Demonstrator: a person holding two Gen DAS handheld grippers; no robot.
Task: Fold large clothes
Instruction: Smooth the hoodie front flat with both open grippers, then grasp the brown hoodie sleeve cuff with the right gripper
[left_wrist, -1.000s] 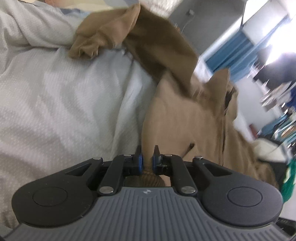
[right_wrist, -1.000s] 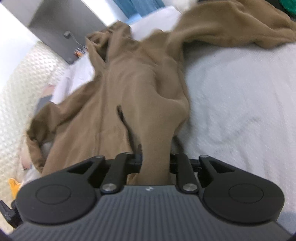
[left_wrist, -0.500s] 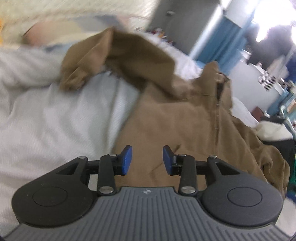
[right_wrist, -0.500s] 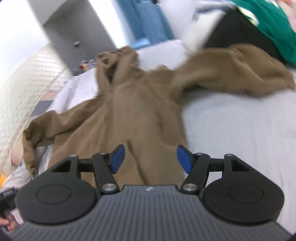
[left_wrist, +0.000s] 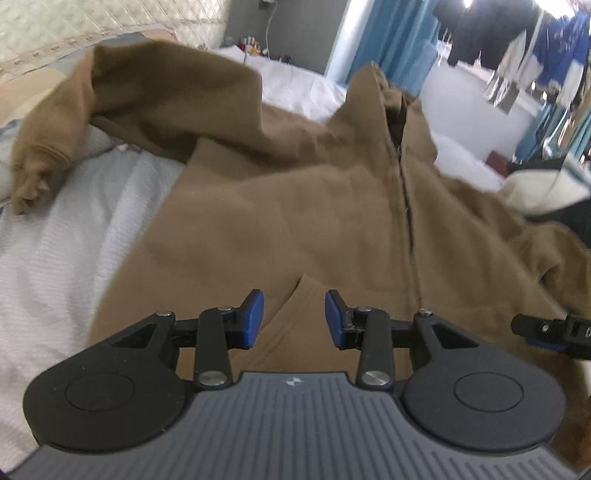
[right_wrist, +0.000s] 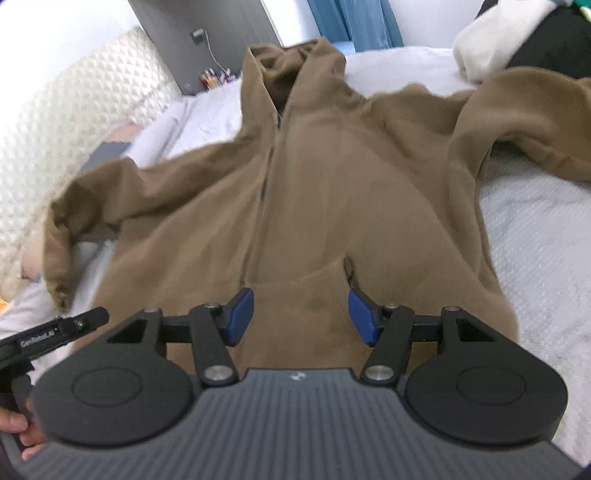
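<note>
Left claw (left_wrist: 294, 317): blue pads apart, a moderate gap, nothing clamped. Its jaws have just been opening. Only the brown hoodie (left_wrist: 314, 206) shows through the gap, lying below; a pocket edge runs up between the pads. Whether the tips brush the cloth cannot be told.

Right claw (right_wrist: 301, 315): pads set wider than the left's, nothing gripped. Its jaws opened and have just eased in a little. Pocket flap of the hoodie (right_wrist: 332, 192) shows between them, loose, not pinched.

Outward, left view: hoodie spread front-up across the middle of the frame, zip running from lower right centre up to the hood at upper right. One sleeve (left_wrist: 122, 96) arches across the upper left, cuff bunched at the left edge on the pale bedspread (left_wrist: 55, 266). Tip of the right claw (left_wrist: 550, 330) enters at the right edge, over the hem.

Right view: hood at top centre, one sleeve (right_wrist: 110, 192) trailing to the left edge, the other sleeve (right_wrist: 524, 110) folded back on itself at upper right. Bedspread (right_wrist: 535, 240) bare at right. Tip of the left claw (right_wrist: 55, 334) at lower left; a fingertip (right_wrist: 16, 424) shows beneath it.

Around: quilted headboard (right_wrist: 55, 122) at upper left, grey wall panel (right_wrist: 207, 33) with a hanging cable, blue curtain (right_wrist: 354, 22) at top. A white and black heap of clothes (right_wrist: 517, 40) sits at upper right, touching the folded sleeve. Nothing lies on top of the hoodie's body.
</note>
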